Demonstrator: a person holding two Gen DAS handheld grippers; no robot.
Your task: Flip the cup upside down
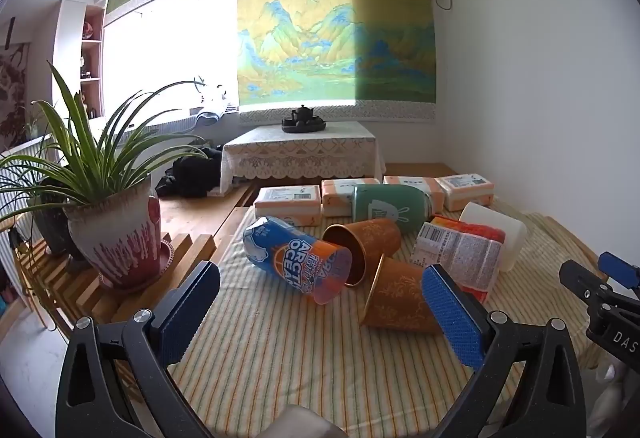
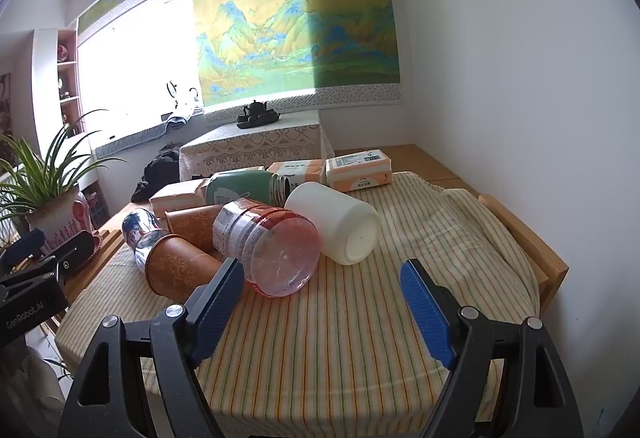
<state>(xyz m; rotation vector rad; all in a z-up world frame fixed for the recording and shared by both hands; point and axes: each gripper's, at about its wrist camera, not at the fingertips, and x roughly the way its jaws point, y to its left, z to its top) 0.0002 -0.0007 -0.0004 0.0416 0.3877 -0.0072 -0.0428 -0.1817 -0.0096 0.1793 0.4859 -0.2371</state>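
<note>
Several cups lie on their sides in a cluster on the striped cloth (image 1: 280, 358). An orange-and-blue printed cup (image 1: 296, 258) and two brown cups (image 1: 364, 242) (image 1: 400, 298) lie nearest my left gripper (image 1: 320, 302), which is open and empty just short of them. A clear cup with a red label (image 2: 272, 250) and a white cup (image 2: 336, 226) lie ahead of my right gripper (image 2: 320, 302), also open and empty. The nearer brown cup (image 2: 180, 270) is beside its left finger. A green cup (image 2: 244, 187) lies behind the pile.
A potted plant (image 1: 116, 238) stands on a slatted wooden stand at the left. Tissue packs (image 1: 288, 197) line the table's far edge. The white wall (image 2: 520, 117) is close on the right, and the wooden table edge (image 2: 532, 238) shows there.
</note>
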